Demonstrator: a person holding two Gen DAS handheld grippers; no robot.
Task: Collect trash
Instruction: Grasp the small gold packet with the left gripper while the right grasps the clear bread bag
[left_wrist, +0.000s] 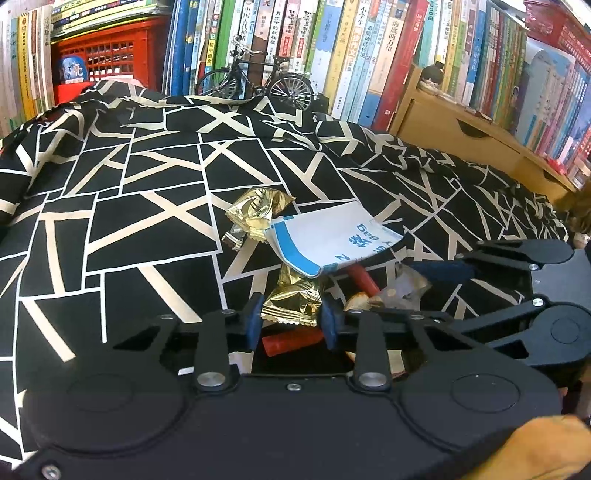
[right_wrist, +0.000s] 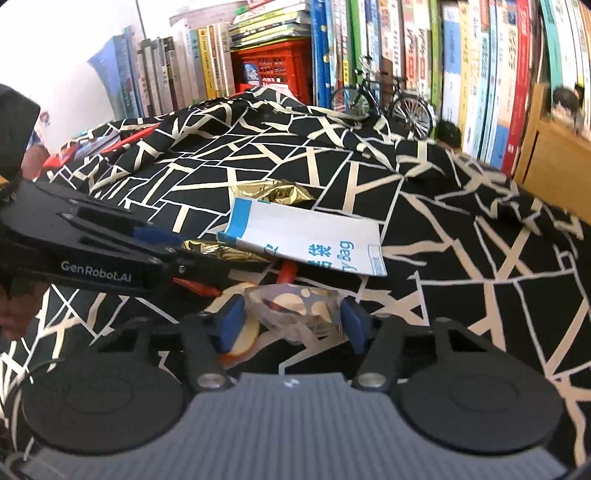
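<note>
Step in hand: both tools seat on separate pieces of trash on the black cloth with cream lines (left_wrist: 147, 192).

The left tool (left_wrist: 291, 317) is clamped on the crinkled gold foil wrapper (left_wrist: 293, 304); the right tool (right_wrist: 291, 317) brackets the crumpled clear plastic wrapper (right_wrist: 291, 308), contact not discernible. Both lie beside the white-and-blue paper bag (left_wrist: 332, 240). Next move, by judgement: confirm both grips, then lift clear.

two close wrist views angled down, sharing white bag (left_wrist: 332, 236) (right_wrist: 306, 236)

Black left gripper (left_wrist: 291, 317) with blue pads, silver screws; right gripper (right_wrist: 291, 317) grey-ribbed, black-linked.
</note>
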